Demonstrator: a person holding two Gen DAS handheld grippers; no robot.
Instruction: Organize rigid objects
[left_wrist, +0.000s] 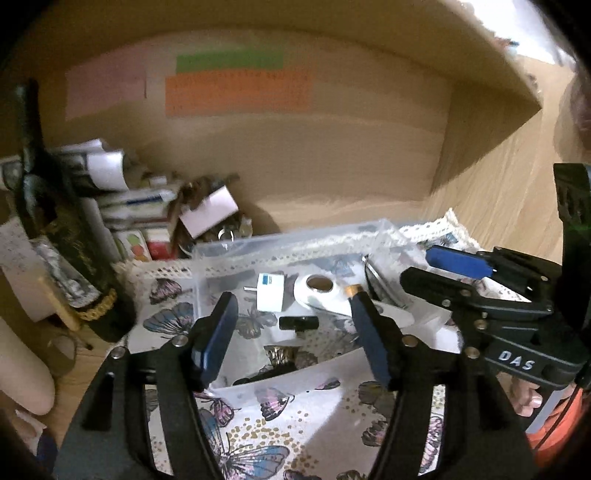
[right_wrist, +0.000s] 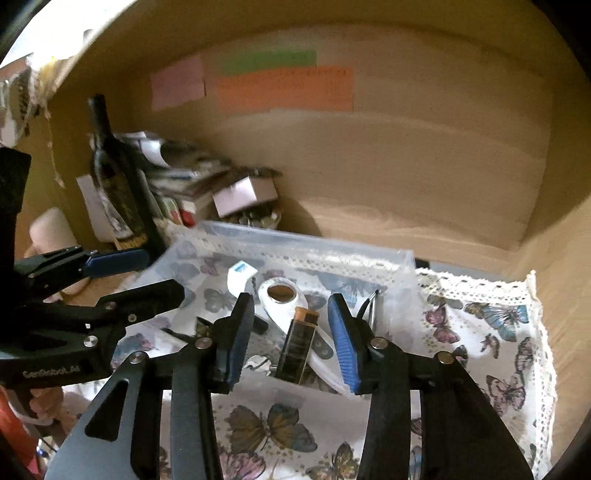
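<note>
A clear plastic bin (left_wrist: 288, 243) (right_wrist: 306, 243) sits on a butterfly cloth inside a wooden shelf. It holds a white plug adapter (left_wrist: 271, 293) (right_wrist: 240, 277), a white piece with a round hole (left_wrist: 319, 286) (right_wrist: 282, 295), a small black part (left_wrist: 298, 323) and a brass ornament (left_wrist: 282, 352). A dark lighter-like stick with a gold cap (right_wrist: 301, 343) leans on the white piece. My right gripper (right_wrist: 291, 299) stands open over the bin, with the stick between its jaws but untouched. My left gripper (left_wrist: 293, 299) is open too, above the black part. Each gripper shows in the other's view: left gripper (right_wrist: 162, 275), right gripper (left_wrist: 417, 266).
A dark wine bottle (left_wrist: 74, 258) (right_wrist: 118, 184) stands at the left, beside stacked boxes and papers (left_wrist: 136, 206). Coloured paper notes (left_wrist: 236, 92) are stuck on the shelf's back wall. The butterfly cloth (right_wrist: 480, 332) with a lace edge reaches the right wall. A person's hand (left_wrist: 528, 398) holds the right gripper.
</note>
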